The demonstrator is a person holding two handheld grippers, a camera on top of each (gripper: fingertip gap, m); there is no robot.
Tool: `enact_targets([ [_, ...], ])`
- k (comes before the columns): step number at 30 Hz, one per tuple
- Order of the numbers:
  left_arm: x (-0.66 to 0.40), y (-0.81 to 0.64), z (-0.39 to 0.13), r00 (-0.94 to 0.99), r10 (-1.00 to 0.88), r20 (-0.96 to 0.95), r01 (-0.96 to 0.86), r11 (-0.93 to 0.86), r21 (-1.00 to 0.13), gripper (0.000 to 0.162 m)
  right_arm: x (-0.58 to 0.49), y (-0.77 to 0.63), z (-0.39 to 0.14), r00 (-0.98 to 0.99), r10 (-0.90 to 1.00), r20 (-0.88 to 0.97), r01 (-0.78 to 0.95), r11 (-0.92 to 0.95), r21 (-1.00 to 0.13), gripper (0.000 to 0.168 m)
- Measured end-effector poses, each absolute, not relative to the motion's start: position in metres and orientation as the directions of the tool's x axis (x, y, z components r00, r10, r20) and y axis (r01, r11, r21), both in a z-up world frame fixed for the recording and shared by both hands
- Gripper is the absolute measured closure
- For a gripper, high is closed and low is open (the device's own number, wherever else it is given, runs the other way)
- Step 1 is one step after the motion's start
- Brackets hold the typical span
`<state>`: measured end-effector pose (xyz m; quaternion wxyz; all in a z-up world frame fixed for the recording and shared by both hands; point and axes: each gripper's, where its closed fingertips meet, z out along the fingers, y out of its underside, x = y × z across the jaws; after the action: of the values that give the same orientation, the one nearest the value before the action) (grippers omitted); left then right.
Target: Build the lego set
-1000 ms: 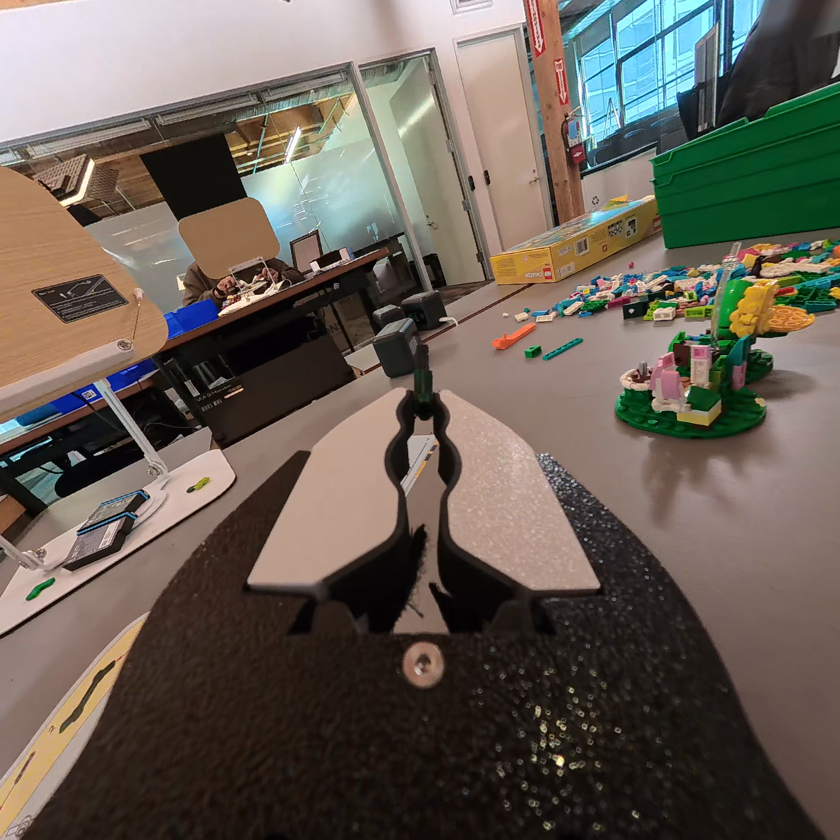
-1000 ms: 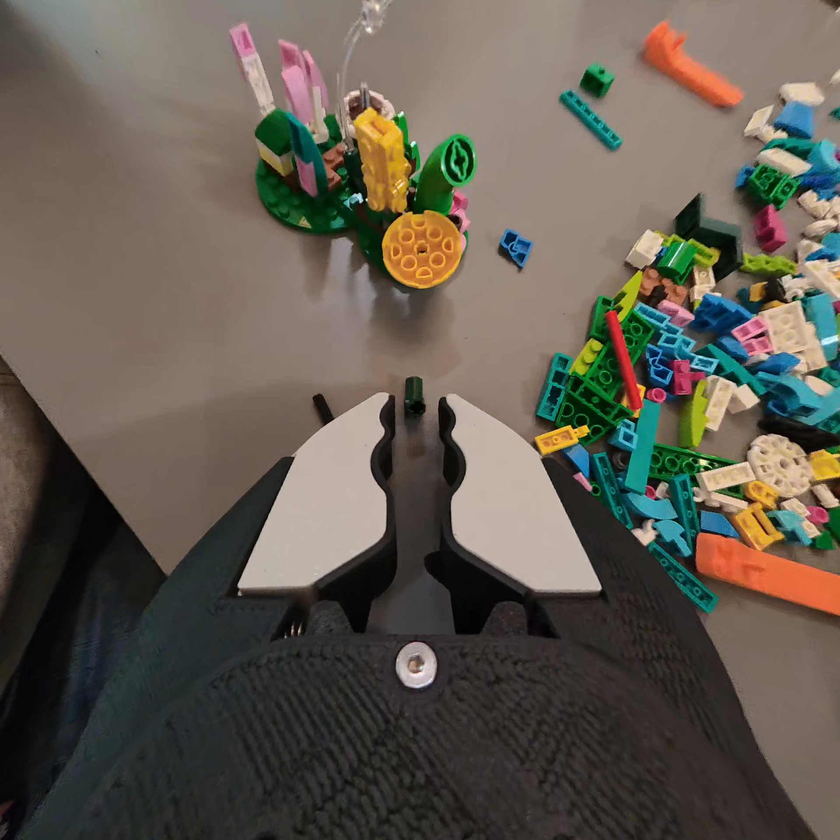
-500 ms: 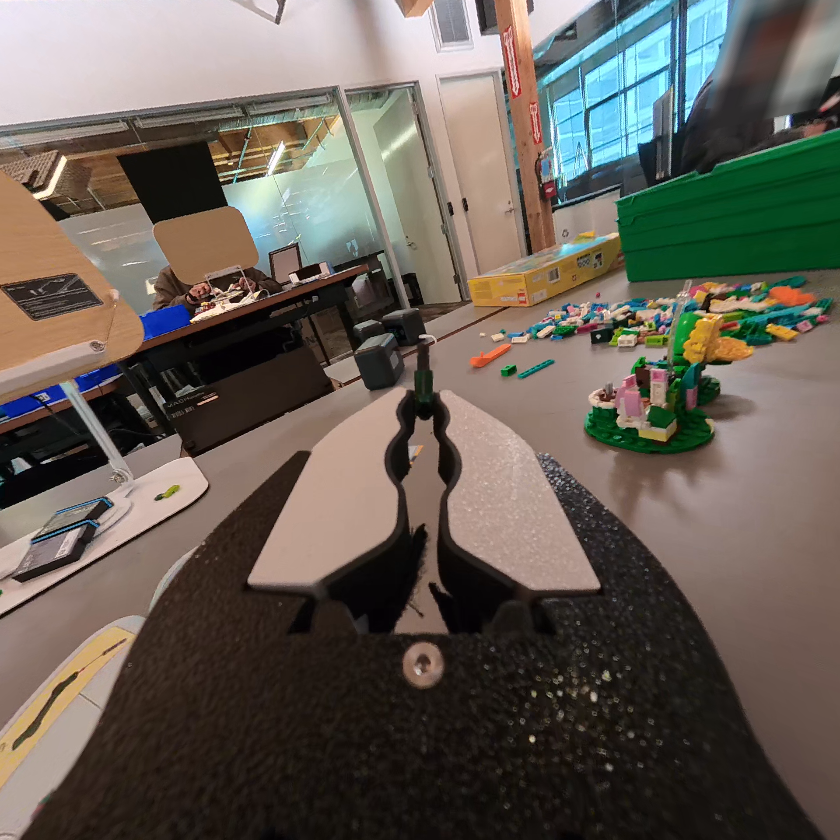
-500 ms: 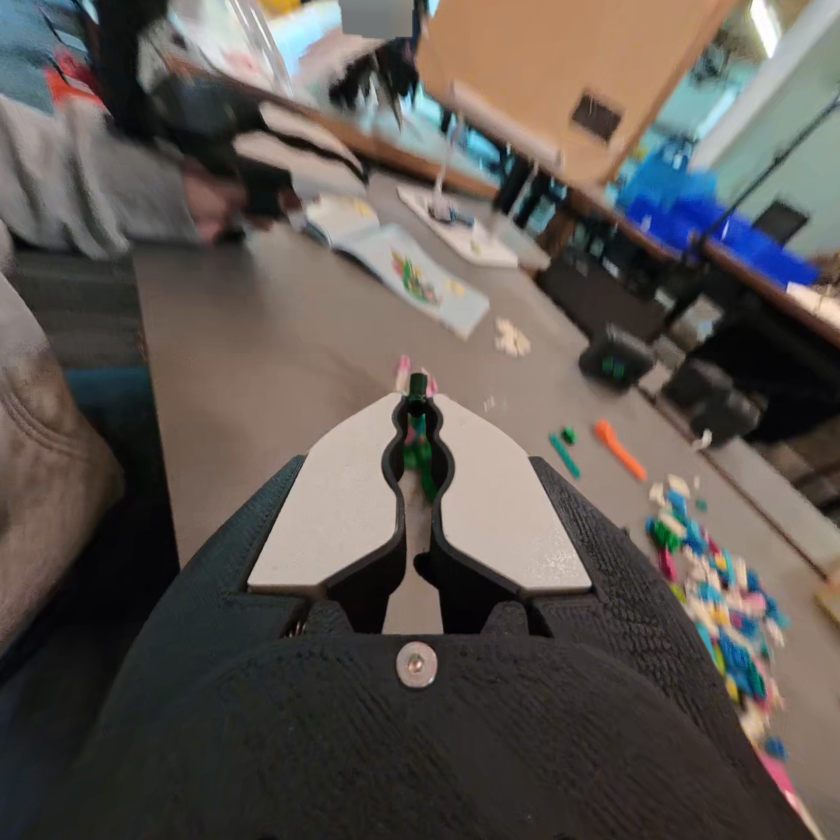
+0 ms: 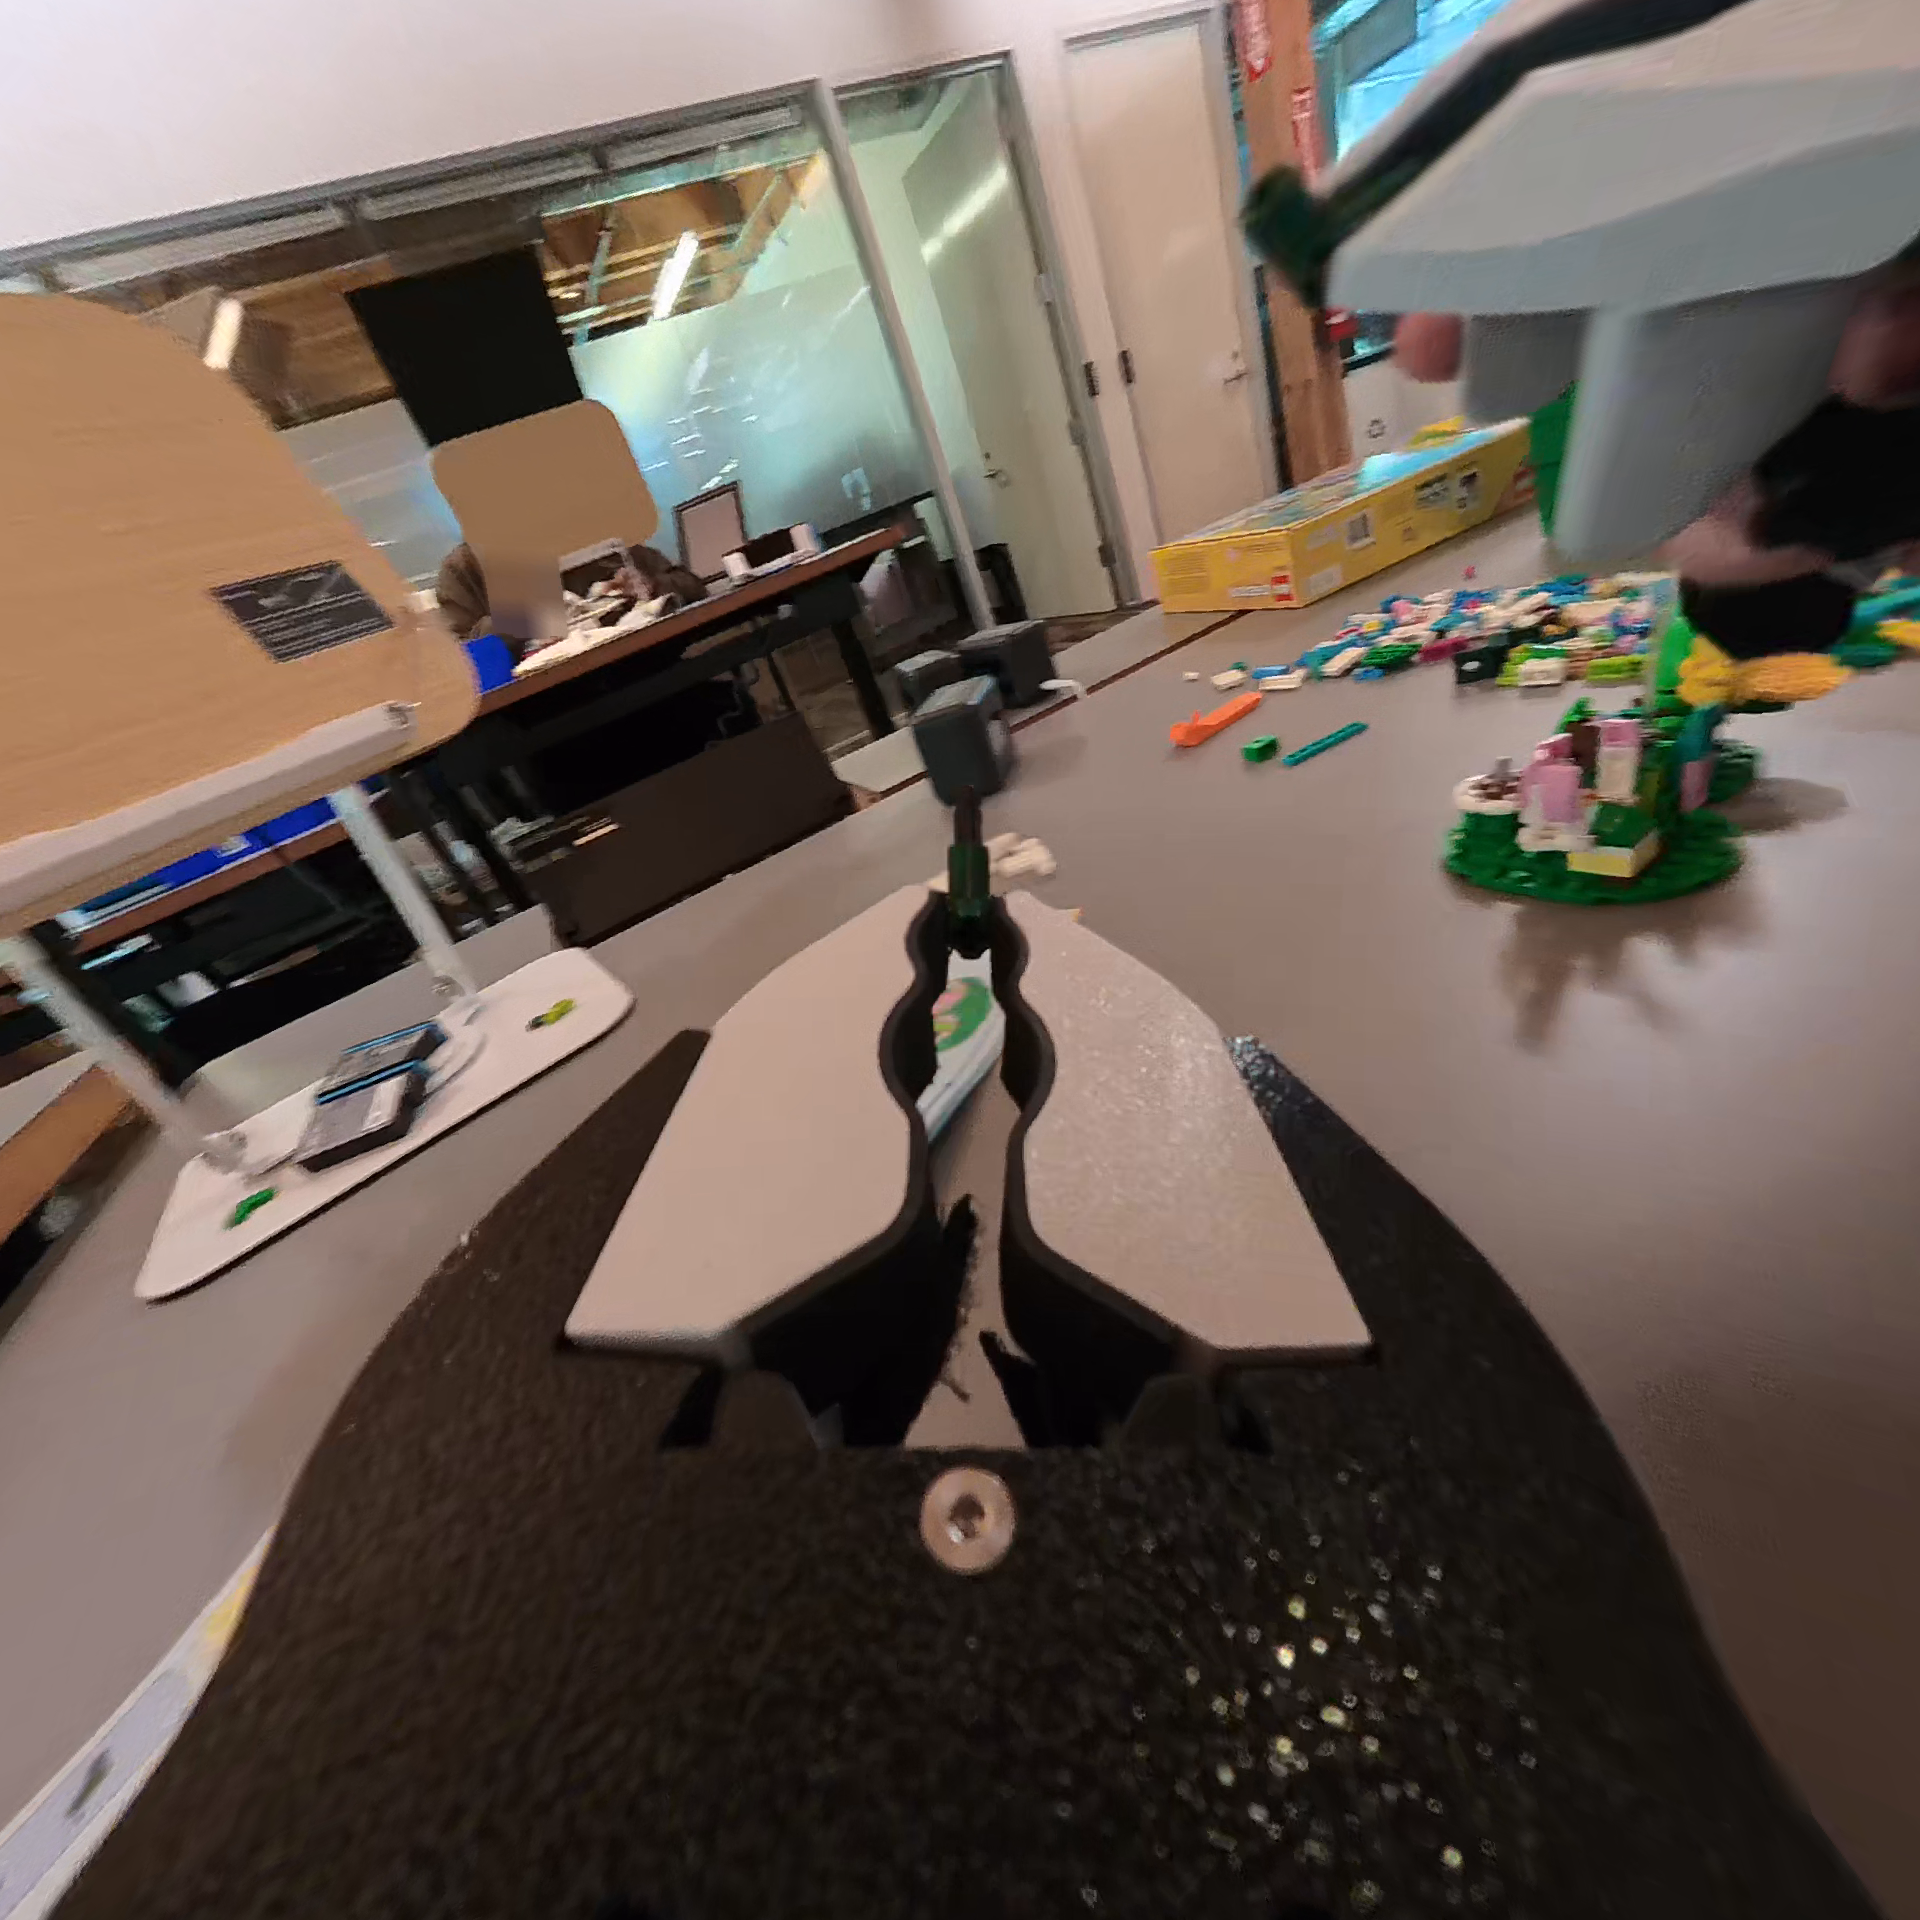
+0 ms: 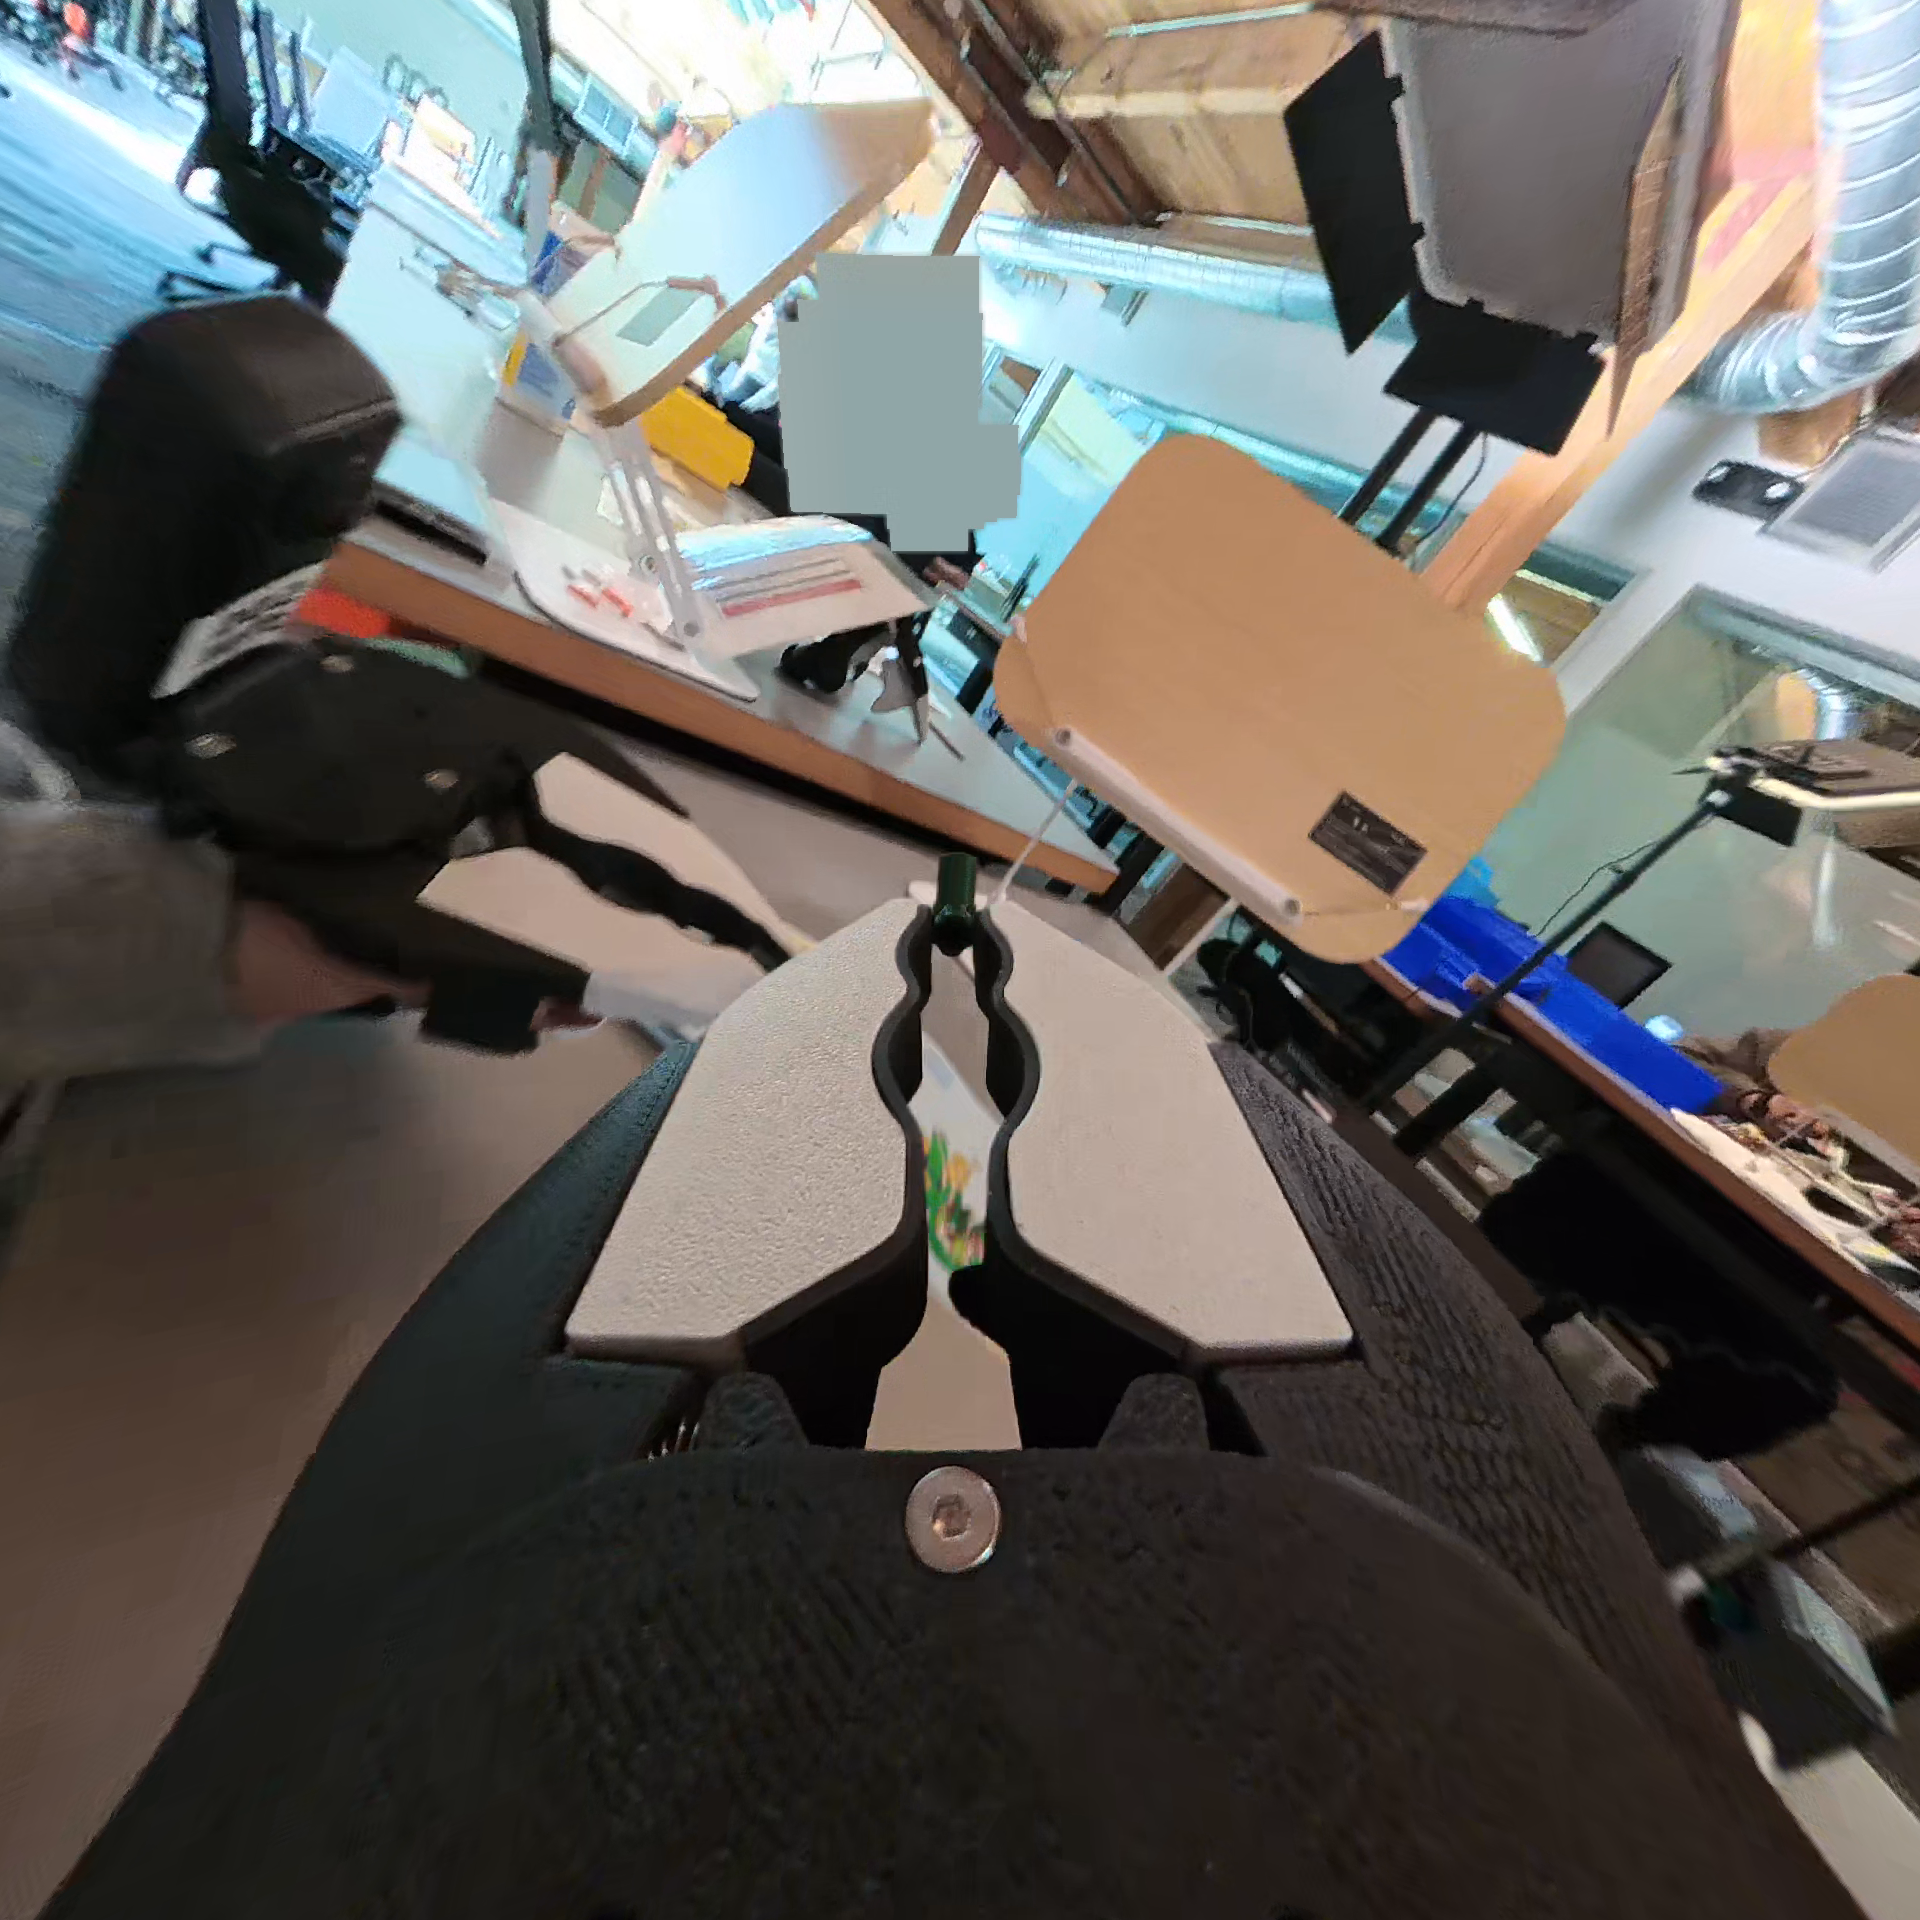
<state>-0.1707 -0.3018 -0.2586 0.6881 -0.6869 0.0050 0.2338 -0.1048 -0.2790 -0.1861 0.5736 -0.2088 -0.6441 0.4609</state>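
My left gripper (image 5: pixel 966 927) is shut on a thin dark rod with a green sleeve (image 5: pixel 966 868) that sticks out past its tips, held above the grey table (image 5: pixel 1299 1039). My right gripper (image 6: pixel 951 927) is shut on a small dark green cylinder piece (image 6: pixel 954 896) and is raised in the air. It shows blurred at the top right of the left wrist view (image 5: pixel 1340 249), with the green piece (image 5: pixel 1288 223) at its tip. The left gripper shows blurred at the left of the right wrist view (image 6: pixel 665 914). The partly built flower model (image 5: pixel 1590 821) stands on green round plates at the right.
A pile of loose bricks (image 5: pixel 1507 644) lies behind the model, with an orange piece (image 5: pixel 1216 719) and two small green pieces (image 5: pixel 1320 743) nearer. A yellow set box (image 5: pixel 1340 540) lies at the back. An open booklet (image 6: pixel 951 1195) lies below. A white stand base (image 5: pixel 395 1101) sits at the left. Some 10 cm of space lies between my two pairs of fingers. The partly built flower model (image 5: pixel 1590 821) is about equally far from each gripper, around 20 cm.
My right gripper shut on the small dark green piece on the table, lifted it and swung up and left towards the left gripper. The left gripper kept its rod and shifted slightly.
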Motion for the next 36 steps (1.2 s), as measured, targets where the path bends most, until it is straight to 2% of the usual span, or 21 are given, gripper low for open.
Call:
enact_targets([
  [4,-0.191,-0.315,-0.255,0.833,0.453,-0.318,-0.324,-0.068,-0.944,0.155,-0.155,-0.286,-0.185,-0.125,0.833,0.539,-0.33,0.478,-0.814,0.162],
  [9,-0.192,-0.316,-0.256,0.866,0.44,-0.239,-0.255,-0.023,-0.967,0.154,-0.177,-0.283,-0.21,-0.004,0.818,0.576,-0.334,0.542,-0.771,0.162],
  [12,-0.184,-0.315,-0.248,0.944,0.327,-0.046,-0.09,0.123,-0.988,0.155,-0.175,-0.278,-0.226,0.015,0.809,0.588,-0.312,0.562,-0.766,0.162],
  [15,-0.174,-0.316,-0.238,0.979,0.109,0.175,0.14,0.27,-0.953,0.155,-0.176,-0.27,-0.235,0.031,0.802,0.597,-0.277,0.581,-0.766,0.163],
  [21,-0.168,-0.319,-0.232,0.915,-0.159,0.372,0.403,0.3,-0.865,0.155,-0.18,-0.26,-0.241,0.044,0.826,0.563,-0.244,0.555,-0.795,0.162],
  [30,-0.175,-0.318,-0.241,0.82,-0.219,0.529,0.571,0.251,-0.781,0.155,-0.181,-0.268,-0.246,0.035,0.784,0.62,-0.237,0.609,-0.756,0.162],
  [36,-0.17,-0.312,-0.249,0.786,-0.238,0.57,0.612,0.176,-0.771,0.155,-0.178,-0.277,-0.245,0.04,0.742,0.67,-0.26,0.655,-0.71,0.162],
])
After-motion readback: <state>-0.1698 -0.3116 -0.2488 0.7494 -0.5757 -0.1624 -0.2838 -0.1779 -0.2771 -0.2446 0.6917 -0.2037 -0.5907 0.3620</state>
